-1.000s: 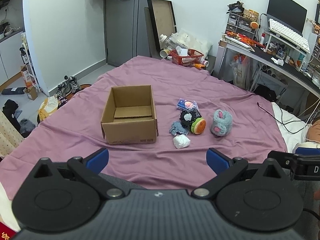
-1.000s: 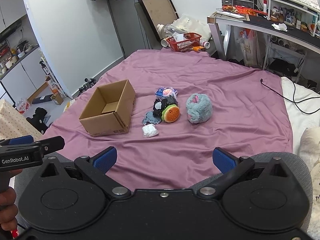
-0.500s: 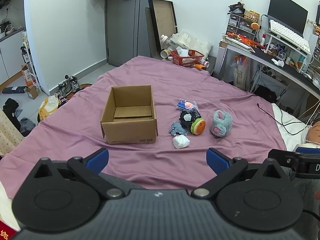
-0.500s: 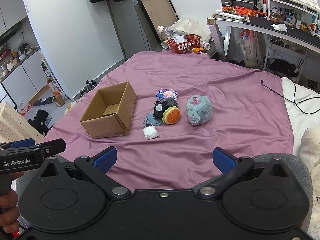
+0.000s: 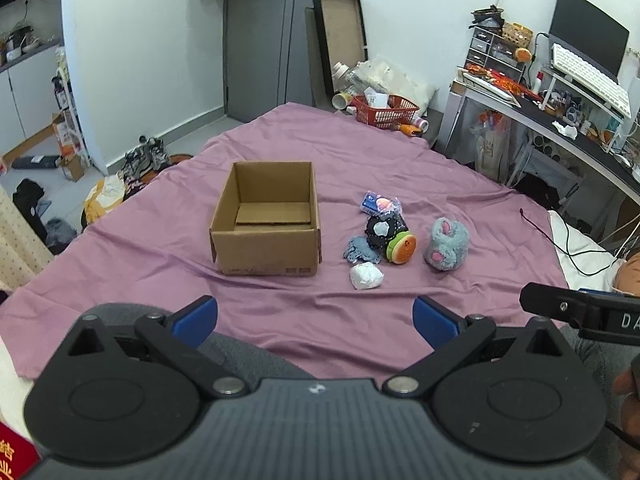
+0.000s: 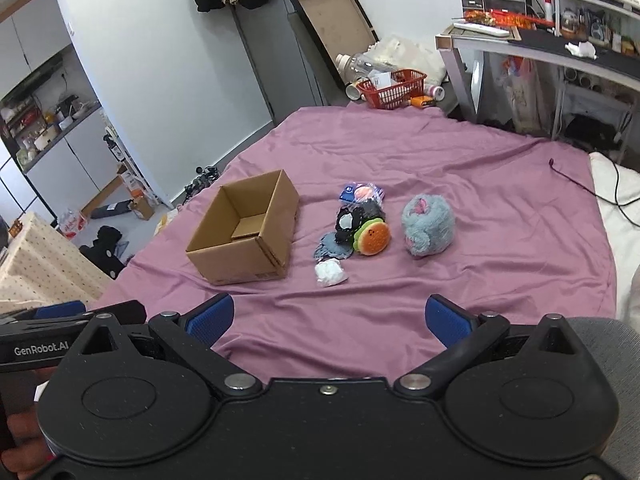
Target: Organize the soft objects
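Note:
An open, empty cardboard box (image 5: pixel 266 224) (image 6: pixel 246 232) stands on a purple bedsheet (image 5: pixel 320 168). To its right lies a cluster of soft things: a grey-blue fluffy plush (image 5: pixel 446 243) (image 6: pixel 427 230), a burger plush (image 5: pixel 399 246) (image 6: pixel 372 237), a black-and-white plush (image 5: pixel 382 229), a blue knit piece (image 5: pixel 358 250), a white wad (image 5: pixel 365 275) (image 6: pixel 330 273) and a blue packet (image 5: pixel 376 203). My left gripper (image 5: pixel 315 316) and right gripper (image 6: pixel 327 318) are both open and empty, held well short of the objects.
A red basket (image 5: pixel 386 110) and clutter lie beyond the far bed edge. A desk (image 5: pixel 560 120) with a keyboard stands at the right. A black cable (image 5: pixel 560 240) runs over the sheet's right side. Shoes and bags lie on the floor at left.
Both views have shifted only slightly; the grippers stay open and nothing on the bed has moved.

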Demonstrator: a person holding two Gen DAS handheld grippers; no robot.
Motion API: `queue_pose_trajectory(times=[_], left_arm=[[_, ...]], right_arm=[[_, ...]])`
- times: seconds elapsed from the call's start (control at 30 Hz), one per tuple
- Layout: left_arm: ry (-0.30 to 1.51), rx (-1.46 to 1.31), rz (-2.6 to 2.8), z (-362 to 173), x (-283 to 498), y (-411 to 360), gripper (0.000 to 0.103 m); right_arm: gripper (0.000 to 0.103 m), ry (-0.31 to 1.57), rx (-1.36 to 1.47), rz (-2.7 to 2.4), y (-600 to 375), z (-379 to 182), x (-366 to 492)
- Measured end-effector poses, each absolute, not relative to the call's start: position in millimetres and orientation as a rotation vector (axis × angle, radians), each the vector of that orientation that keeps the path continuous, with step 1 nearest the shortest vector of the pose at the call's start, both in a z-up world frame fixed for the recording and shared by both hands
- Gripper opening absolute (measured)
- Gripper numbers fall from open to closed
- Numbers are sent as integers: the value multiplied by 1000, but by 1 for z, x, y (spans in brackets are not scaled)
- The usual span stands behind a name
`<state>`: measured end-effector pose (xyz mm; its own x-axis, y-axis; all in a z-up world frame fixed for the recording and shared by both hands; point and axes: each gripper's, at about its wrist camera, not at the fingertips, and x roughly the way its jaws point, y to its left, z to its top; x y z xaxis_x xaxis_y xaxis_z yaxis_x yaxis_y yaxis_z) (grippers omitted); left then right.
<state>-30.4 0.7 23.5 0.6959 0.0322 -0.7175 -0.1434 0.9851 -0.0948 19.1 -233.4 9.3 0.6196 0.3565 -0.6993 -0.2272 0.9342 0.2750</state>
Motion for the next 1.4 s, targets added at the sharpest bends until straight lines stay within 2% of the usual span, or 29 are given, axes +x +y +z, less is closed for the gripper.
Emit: queue_pose_trajectory(times=[0.63, 1.4], left_arm=[[803, -160, 97, 22, -21, -4, 103], [822, -106, -6, -1, 42, -63, 103]], right_arm=[[103, 838, 169, 314, -246, 6, 31], [103, 911, 285, 217, -293, -19, 86]])
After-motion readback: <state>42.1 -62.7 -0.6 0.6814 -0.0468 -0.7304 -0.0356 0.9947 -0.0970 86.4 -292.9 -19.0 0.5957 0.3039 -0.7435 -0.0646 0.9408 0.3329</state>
